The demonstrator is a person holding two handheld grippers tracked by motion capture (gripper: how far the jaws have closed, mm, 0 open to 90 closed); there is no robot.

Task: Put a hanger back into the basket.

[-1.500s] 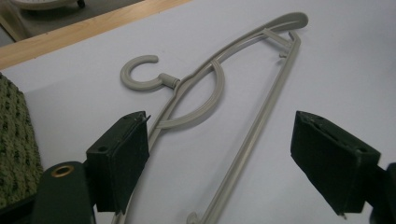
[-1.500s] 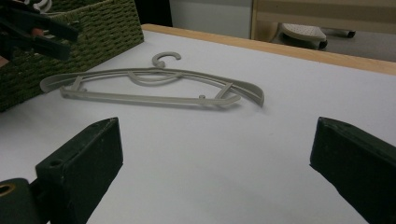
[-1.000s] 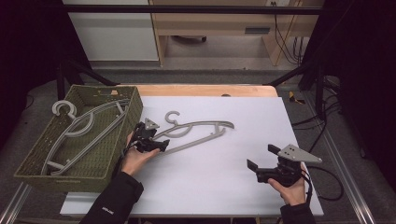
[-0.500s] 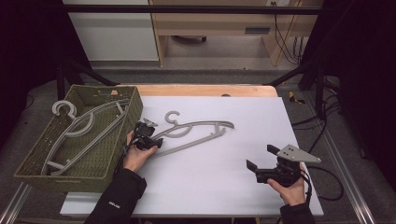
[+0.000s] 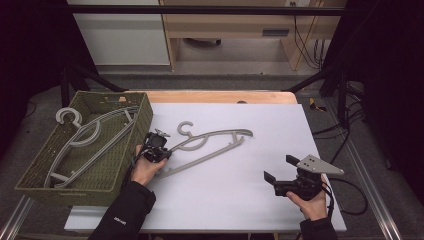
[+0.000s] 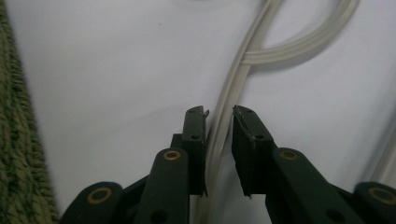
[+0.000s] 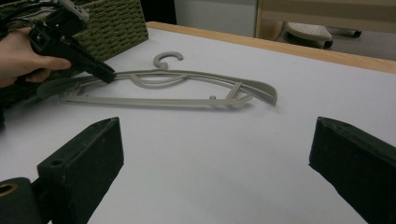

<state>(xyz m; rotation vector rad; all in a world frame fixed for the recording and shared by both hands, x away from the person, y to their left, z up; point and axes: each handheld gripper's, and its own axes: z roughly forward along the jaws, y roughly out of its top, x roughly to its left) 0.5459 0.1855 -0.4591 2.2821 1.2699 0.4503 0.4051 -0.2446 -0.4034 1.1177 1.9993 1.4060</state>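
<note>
jaws of the left gripper point(image 6: 218, 116) have just been closing, pinching the smooth grey plastic hanger's point(image 5: 210, 145) thin arm.

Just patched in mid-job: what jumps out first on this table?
A grey hanger lies flat on the white table, and the left gripper has just been closing on its arm, the bar between the jaws. The right gripper waits open at the near right. A green basket at the left holds more hangers.
</note>
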